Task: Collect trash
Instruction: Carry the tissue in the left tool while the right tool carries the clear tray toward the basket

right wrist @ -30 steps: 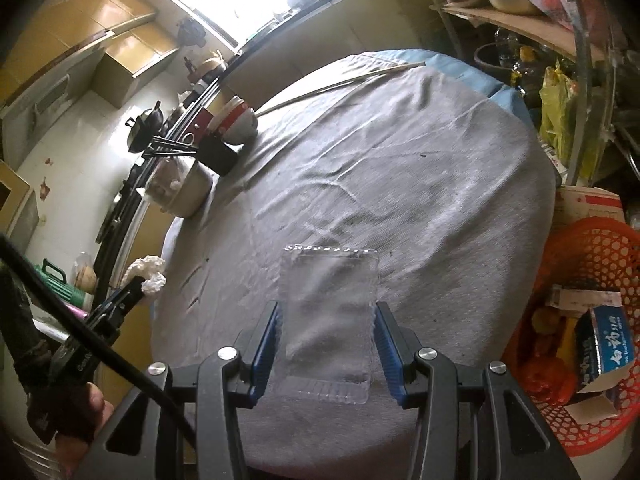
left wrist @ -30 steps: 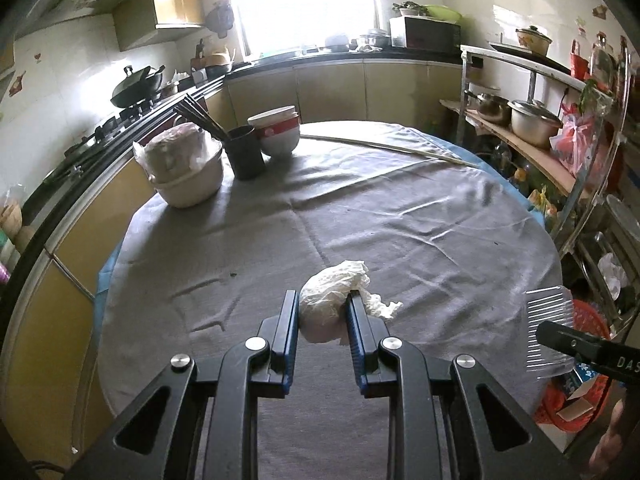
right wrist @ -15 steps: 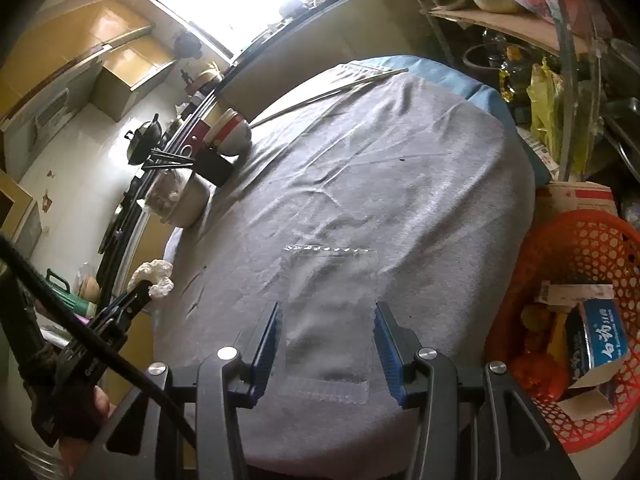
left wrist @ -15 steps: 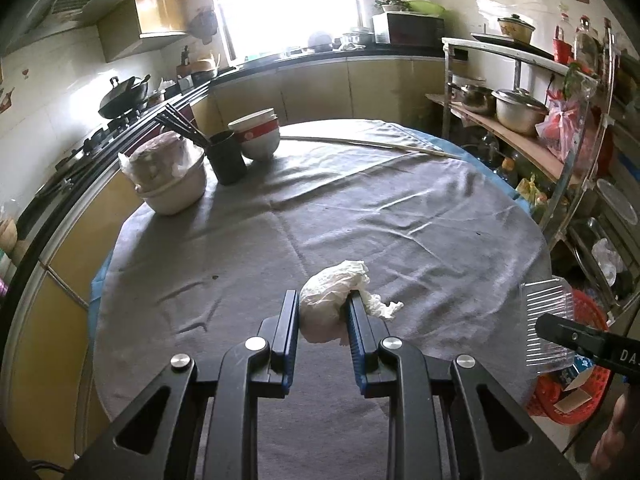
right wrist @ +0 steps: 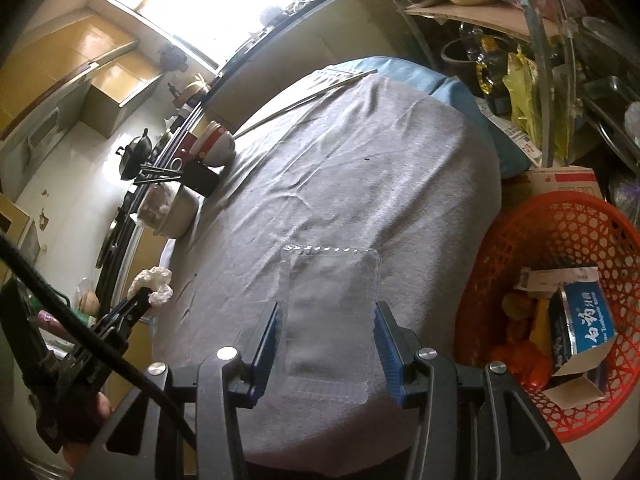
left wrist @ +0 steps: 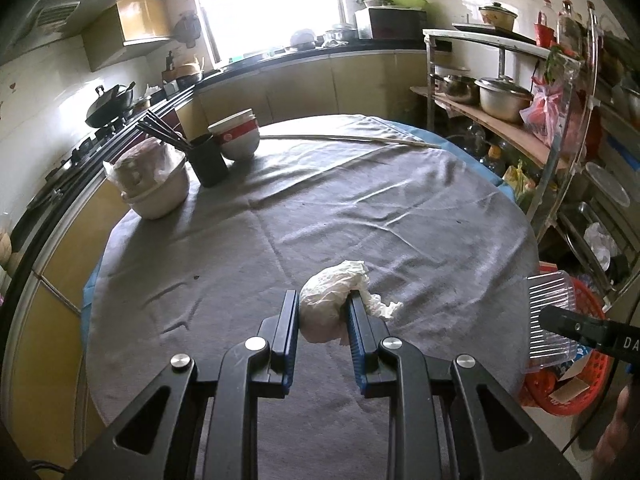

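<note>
A: What is in the containers?

B: In the right wrist view the red basket (right wrist: 560, 280) at the right edge holds a blue and white carton (right wrist: 580, 320), cardboard scraps and some orange and yellow items I cannot identify. At centre left of the left wrist view, a bag (left wrist: 140, 162) sits in the stacked bowls (left wrist: 160, 196), chopsticks stand in the black cup (left wrist: 206, 162), and another bowl stack (left wrist: 236, 138) is beside them, its inside hidden.

A: And the grippers?

B: The left gripper (left wrist: 323, 312), low in the centre of its own view, is closed tight on a crumpled tissue (left wrist: 332, 300), held above the grey cloth of the table (left wrist: 320, 208). The right gripper (right wrist: 326, 320), at lower centre of its view, is closed on a clear plastic tray (right wrist: 328, 312), pads against both long sides.

A: Anything hard to make out?

B: The tray is see-through, so its near end blurs into the cloth. I cannot tell whether anything is in it.

A: What does one view add?

B: The left wrist view shows the tray (left wrist: 550, 320) edge-on at lower right, in front of the basket (left wrist: 568, 380), which is cut off there. The right wrist view shows the tissue (right wrist: 154, 284) from the side at lower left, beyond the table's edge.
</note>
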A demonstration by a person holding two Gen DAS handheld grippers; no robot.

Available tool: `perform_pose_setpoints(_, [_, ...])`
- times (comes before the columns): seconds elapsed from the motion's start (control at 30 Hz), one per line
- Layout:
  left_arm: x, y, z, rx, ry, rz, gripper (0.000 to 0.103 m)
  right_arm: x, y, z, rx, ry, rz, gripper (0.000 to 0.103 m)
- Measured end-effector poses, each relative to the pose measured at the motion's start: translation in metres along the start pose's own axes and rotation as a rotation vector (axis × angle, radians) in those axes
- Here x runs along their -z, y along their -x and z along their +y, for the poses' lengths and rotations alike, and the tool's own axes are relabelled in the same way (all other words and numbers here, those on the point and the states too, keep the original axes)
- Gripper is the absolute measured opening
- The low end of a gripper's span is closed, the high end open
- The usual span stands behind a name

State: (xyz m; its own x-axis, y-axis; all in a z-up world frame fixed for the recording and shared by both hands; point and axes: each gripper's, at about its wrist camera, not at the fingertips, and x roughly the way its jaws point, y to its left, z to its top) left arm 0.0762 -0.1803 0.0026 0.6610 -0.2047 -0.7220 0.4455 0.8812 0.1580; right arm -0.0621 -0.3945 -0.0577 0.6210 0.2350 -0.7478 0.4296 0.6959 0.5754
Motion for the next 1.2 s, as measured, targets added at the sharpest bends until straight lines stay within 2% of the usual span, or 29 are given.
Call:
perform_pose_setpoints(0.43, [0.0,0.001,-0.014,0.011,-0.029,0.004,0.024,0.001,0.007,-0.01,-0.001,-0.026,-0.013,0.049])
perform_pose_setpoints(1.2, [0.005,0.001,-0.055,0.058,-0.123,0.023,0.024,0.007,0.033,-0.056,0.035,-0.127,-0.051,0.049])
